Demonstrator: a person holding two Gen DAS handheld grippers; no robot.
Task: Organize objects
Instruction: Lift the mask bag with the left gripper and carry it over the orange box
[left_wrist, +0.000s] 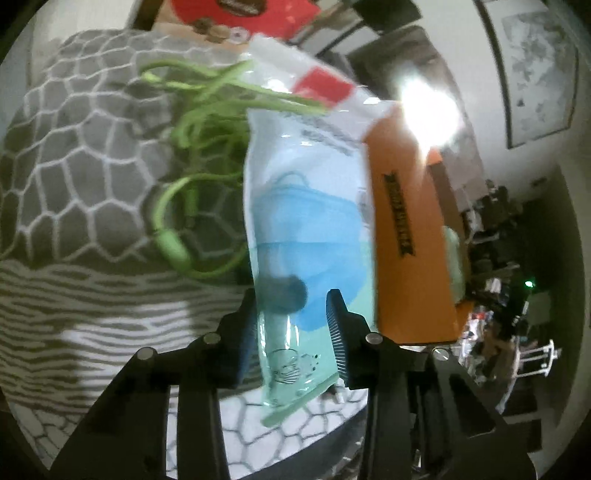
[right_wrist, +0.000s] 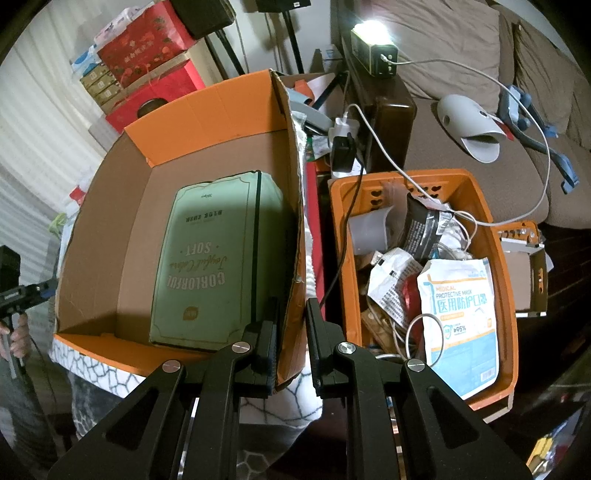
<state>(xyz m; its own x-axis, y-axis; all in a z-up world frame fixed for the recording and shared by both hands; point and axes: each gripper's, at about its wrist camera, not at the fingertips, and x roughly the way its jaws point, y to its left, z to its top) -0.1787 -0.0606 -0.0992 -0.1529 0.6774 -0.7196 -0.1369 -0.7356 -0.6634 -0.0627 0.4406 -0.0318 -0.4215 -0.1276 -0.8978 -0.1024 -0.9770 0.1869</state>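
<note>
Left tool (left_wrist: 291, 325) clamps mask packet (left_wrist: 306, 206).

Grey patterned blanket (left_wrist: 74, 155); brown sofa (right_wrist: 461, 55); bright lamp (right_wrist: 373, 33).

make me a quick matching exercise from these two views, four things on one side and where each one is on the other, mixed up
Things:
1. mask packet
2. green cable
3. tissue pack
4. medical mask bag

Places:
A. in the orange plastic basket
B. between the left gripper's jaws
C. lying on the grey patterned blanket
D. inside the cardboard box

Pairs: 1-B, 2-C, 3-D, 4-A
</note>
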